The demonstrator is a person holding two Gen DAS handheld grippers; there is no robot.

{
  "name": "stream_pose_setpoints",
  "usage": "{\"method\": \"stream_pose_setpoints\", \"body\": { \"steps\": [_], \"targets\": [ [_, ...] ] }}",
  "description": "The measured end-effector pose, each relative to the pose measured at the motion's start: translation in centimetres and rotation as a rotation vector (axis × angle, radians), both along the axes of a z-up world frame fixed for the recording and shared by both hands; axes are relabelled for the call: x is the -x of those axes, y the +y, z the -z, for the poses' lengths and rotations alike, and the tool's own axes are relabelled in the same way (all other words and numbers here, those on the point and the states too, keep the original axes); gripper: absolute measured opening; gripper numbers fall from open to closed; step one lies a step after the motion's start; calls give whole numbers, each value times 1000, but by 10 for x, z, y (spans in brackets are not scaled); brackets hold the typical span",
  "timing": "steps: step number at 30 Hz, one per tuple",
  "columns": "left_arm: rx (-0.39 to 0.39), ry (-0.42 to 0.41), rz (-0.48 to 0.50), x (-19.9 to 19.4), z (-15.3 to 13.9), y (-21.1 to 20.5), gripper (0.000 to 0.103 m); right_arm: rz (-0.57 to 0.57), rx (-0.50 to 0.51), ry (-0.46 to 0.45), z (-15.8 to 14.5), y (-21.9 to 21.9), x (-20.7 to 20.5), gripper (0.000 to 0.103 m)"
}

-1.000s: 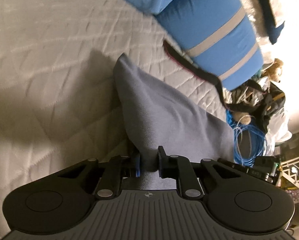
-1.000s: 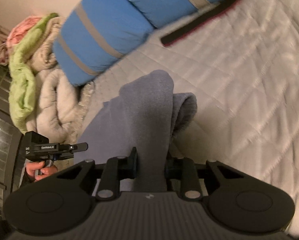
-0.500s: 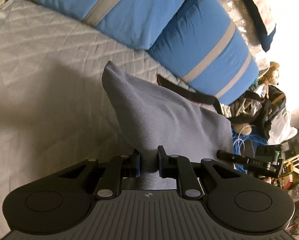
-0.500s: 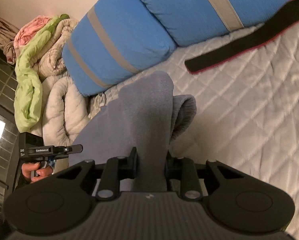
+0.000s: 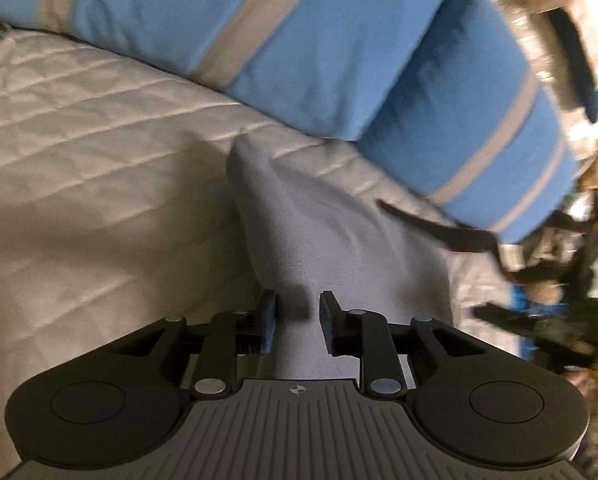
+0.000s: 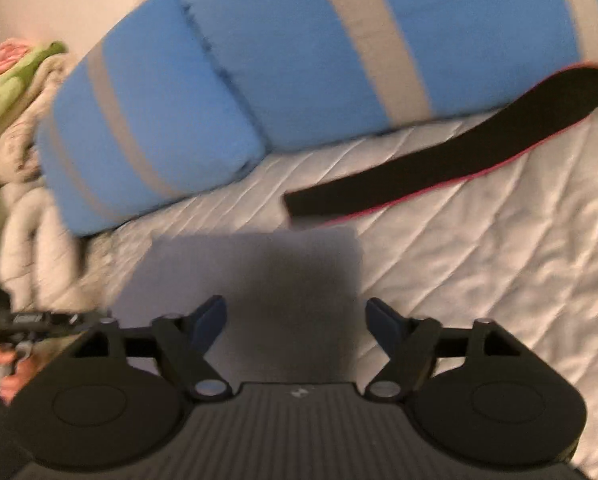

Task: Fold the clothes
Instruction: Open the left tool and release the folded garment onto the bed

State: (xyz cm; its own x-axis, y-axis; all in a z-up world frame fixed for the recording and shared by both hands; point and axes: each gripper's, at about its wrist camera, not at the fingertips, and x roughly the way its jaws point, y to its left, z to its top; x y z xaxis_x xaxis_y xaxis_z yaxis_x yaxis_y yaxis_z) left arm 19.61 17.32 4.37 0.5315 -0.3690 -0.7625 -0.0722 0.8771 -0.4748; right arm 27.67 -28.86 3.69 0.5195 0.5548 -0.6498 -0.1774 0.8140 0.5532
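Note:
A grey cloth (image 5: 331,240) lies on the white quilted bed (image 5: 79,152). In the left wrist view my left gripper (image 5: 297,312) is shut on the cloth's near edge, which bunches up between the fingers. In the right wrist view the cloth (image 6: 259,272) lies flat as a folded rectangle just ahead of my right gripper (image 6: 295,316). The right jaws stand wide open and hold nothing. The left gripper's body (image 6: 39,320) and the hand holding it show at the left edge.
Two blue pillows with grey stripes (image 6: 299,60) lie along the far side of the bed. A black strap with a red edge (image 6: 439,164) lies on the quilt right of the cloth. Piled blankets (image 6: 15,160) sit at the left. Clutter (image 5: 559,280) stands beyond the bed's right side.
My right gripper has opened and let go of the cloth, which now lies flat on the bed. Both grippers have moved toward the pillows. The left stays shut on the cloth.

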Motion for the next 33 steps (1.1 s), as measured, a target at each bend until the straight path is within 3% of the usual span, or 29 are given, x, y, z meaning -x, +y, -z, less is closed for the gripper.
{"method": "stream_pose_setpoints", "body": {
  "steps": [4, 10, 14, 23, 28, 33],
  "targets": [
    [-28, -12, 5, 22, -12, 2, 37, 87, 53, -56, -11, -3, 21, 93],
    [-195, -13, 63, 55, -61, 4, 39, 70, 62, -96, -22, 5, 74, 103],
    [-247, -46, 67, 76, -99, 13, 40, 62, 60, -114, -26, 16, 109, 103],
    [-329, -148, 66, 117, -171, 12, 41, -12, 189, -216, -34, 50, 174, 103],
    [-335, -185, 115, 138, -186, -3, 50, -44, 221, -280, -63, 59, 192, 103],
    [-325, -211, 139, 147, -177, -19, 59, -27, 255, -289, -76, 57, 194, 103]
  ]
}}
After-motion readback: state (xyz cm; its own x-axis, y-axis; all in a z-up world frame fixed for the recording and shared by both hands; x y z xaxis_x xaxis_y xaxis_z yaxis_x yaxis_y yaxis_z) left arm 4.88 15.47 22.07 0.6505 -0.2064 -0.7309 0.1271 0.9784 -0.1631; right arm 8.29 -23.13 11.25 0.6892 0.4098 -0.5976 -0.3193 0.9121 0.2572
